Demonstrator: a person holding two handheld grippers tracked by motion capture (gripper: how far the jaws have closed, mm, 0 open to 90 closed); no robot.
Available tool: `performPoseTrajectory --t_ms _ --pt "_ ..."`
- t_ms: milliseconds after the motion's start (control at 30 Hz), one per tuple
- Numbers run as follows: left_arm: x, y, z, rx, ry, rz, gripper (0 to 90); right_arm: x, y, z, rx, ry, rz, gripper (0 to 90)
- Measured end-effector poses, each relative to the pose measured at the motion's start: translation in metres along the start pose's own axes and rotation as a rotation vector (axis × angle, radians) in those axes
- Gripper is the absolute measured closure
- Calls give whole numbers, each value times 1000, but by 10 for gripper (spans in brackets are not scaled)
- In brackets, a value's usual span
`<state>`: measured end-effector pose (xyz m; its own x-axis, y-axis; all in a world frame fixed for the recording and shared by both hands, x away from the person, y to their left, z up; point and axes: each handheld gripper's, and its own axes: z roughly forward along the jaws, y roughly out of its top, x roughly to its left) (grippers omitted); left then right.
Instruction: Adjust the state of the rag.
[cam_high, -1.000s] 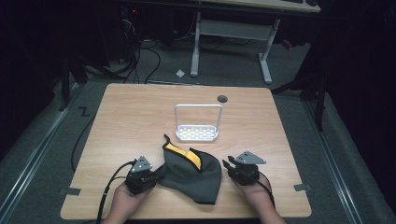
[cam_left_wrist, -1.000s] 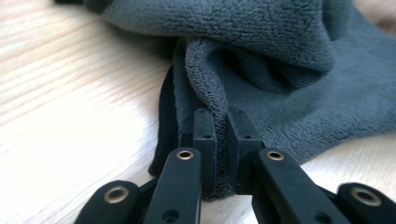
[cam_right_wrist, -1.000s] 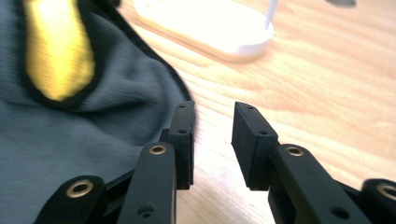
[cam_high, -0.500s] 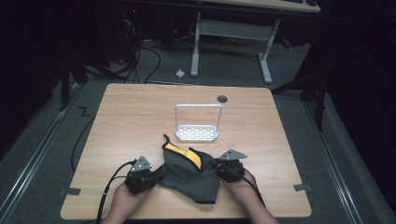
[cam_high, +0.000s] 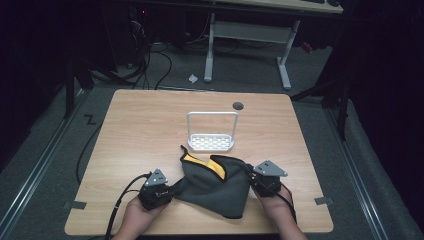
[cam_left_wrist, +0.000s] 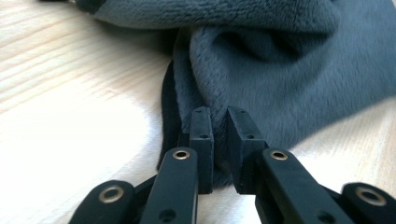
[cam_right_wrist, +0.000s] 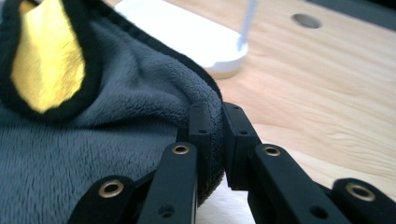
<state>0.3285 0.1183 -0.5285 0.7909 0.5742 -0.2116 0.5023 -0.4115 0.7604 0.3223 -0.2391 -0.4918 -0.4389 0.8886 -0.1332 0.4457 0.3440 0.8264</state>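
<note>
A: Right, starting with the desk (cam_high: 145, 130): pale wood, lit bright against a dark floor with cables behind.

B: Next down in size?

A: Grey fleece cloth (cam_high: 215, 187), black-edged with a yellow lining (cam_high: 212, 165) showing at the top fold. Lying rumpled at the near edge, between the 2 hands, just in front of the white rack (cam_high: 211, 135).

B: And that rack?

A: Upright, a perforated base with a thin hoop frame, near the middle of the desk. Apart from the cloth by a small gap, as seen from the high view.

B: Then the tools?

A: Left tool (cam_left_wrist: 219, 135) clamped on the cloth's left edge, fleece pinched between the black jaws, low over the wood. Right tool (cam_right_wrist: 216, 130) likewise closed on the cloth's right hem, black trim caught between the jaws, rack base blurred beyond.

B: Anything smaller?

A: 1 dark round grommet hole (cam_high: 238, 105) past the rack, toward the far edge.
</note>
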Motion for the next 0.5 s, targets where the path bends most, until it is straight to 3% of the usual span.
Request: performPoseTrajectory --t_ms 33,67,133,233,333,400,500 --pt "-1 0 -1 -3 -3 7 745 -5 -2 1 14 -6 6 840" --pt "-2 0 -2 -7 0 7 745 -5 -2 1 14 -6 6 840" --pt "-2 2 -4 -27 13 0 634 -7 -7 6 45 18 15 839" --pt "1 9 -9 -84 50 4 492 -4 -11 12 73 47 17 837" --pt "10 20 -8 -144 45 -38 373 2 -10 14 79 53 -6 826" --pt "16 25 0 -142 71 -49 380 2 -11 15 81 54 -7 824" --pt "23 28 20 -83 59 -93 453 2 -12 16 88 64 0 815"
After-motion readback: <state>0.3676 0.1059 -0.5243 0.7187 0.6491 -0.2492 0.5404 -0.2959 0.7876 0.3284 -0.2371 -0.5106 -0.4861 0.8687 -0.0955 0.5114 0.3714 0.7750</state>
